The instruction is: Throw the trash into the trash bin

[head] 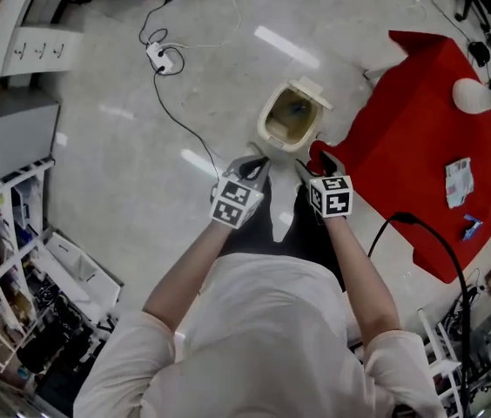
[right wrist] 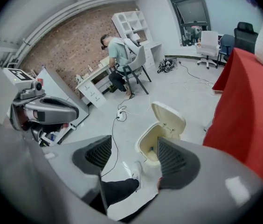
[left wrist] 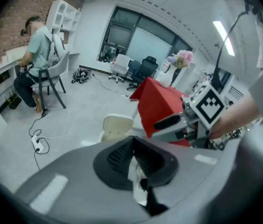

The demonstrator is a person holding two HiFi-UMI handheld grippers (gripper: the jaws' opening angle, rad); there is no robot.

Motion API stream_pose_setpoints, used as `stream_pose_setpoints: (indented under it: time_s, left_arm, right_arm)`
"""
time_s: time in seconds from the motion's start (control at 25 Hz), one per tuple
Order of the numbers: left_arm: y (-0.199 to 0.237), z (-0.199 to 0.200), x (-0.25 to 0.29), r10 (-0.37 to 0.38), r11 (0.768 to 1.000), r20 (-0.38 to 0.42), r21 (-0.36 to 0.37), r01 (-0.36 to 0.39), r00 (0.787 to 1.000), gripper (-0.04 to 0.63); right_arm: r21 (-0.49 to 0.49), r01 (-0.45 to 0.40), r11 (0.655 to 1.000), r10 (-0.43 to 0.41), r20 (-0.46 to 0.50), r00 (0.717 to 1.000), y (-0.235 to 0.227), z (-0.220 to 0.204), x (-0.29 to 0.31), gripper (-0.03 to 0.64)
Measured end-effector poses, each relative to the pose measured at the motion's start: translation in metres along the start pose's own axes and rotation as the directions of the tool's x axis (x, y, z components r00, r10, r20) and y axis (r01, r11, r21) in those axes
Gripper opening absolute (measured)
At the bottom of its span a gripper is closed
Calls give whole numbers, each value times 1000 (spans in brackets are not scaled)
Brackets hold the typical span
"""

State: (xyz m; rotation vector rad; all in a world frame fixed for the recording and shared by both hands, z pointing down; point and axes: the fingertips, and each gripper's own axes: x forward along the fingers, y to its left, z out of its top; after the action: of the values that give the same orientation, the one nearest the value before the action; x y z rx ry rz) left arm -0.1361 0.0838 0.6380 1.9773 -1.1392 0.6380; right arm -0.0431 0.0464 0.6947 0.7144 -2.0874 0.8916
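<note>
Trash bin (head: 267, 124): on the floor straight ahead of you, lid up, just beyond both tips. Left tongs (head: 258, 166) are closed tip to tip with nothing seen pinched. Right tongs (head: 315, 165) are wide and empty (nearer to the packet (head: 458, 182), probably trash, well to your right on the red bench (head: 411, 103)).

trash bin (head: 270, 127) contents: too small to tell; red table (head: 411, 129): cut by edge

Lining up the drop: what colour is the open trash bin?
Cream; the trash bin shows best in right gripper view.
</note>
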Motion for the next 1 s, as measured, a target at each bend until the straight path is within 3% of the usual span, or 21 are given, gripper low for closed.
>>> stream_pose_setpoints:
  time_s: [0.24,0.48,0.72,1.0]
  left_arm:
    - [-29,30,-28,-16,1000,44,27,15,999,5]
    - [-50,43,-49,-64,994,37,95,60,997,5]
    - [-65,47,-74,-99,987,33,129,94,995,5]
    - [-78,58,-82,-107,985,41,142,100,993,5]
  right_arm:
    - [-8,-115,993,115,50,992,17,17,-61,215]
    - [-36,-120,992,124,119,985,32,31,-105,117]
    - [-57,-124,991,131,140,982,59,34,-131,114]
    - [-44,-97,994,103,176,979,57,38,-151,114]
